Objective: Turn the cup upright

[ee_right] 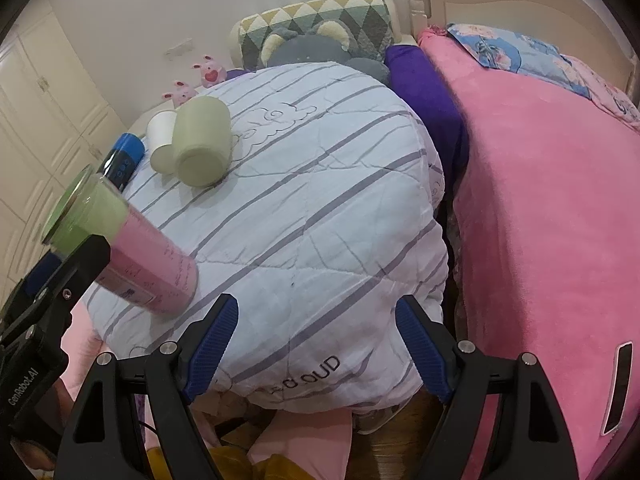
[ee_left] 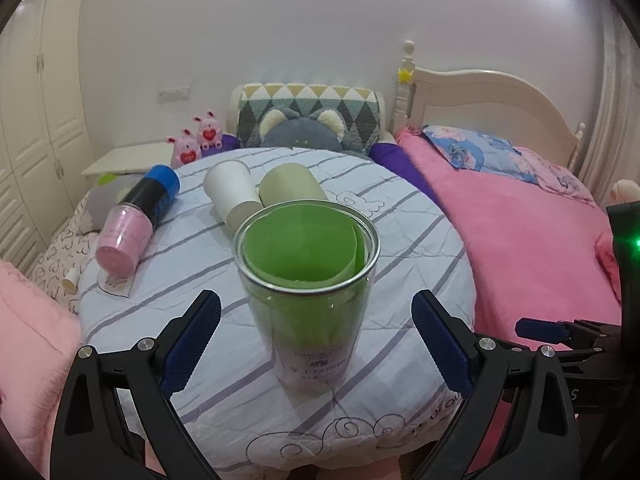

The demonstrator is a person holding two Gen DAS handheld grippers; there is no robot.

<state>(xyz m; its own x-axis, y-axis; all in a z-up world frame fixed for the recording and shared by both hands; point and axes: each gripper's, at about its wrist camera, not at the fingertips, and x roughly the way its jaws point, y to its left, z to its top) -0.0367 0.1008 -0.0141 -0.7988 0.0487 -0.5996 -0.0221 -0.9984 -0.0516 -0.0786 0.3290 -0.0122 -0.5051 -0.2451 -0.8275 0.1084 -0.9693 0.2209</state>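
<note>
A clear tumbler with a green and pink paper liner [ee_left: 308,280] stands upright on the round table's striped cloth [ee_left: 400,240], mouth up. My left gripper [ee_left: 316,340] is open, its blue pads [ee_left: 192,344] on either side of the tumbler and apart from it. The tumbler also shows at the left of the right wrist view [ee_right: 132,248], with the left gripper's finger beside it. My right gripper [ee_right: 316,348] is open and empty over the table's near edge.
Behind the tumbler lie a white paper cup [ee_left: 232,196], a pale green cup [ee_left: 292,188], and a pink bottle [ee_left: 124,236] with a black and blue bottle [ee_left: 156,192]. A pink bed [ee_left: 540,240] is to the right. Plush toys [ee_left: 196,140] are at the back.
</note>
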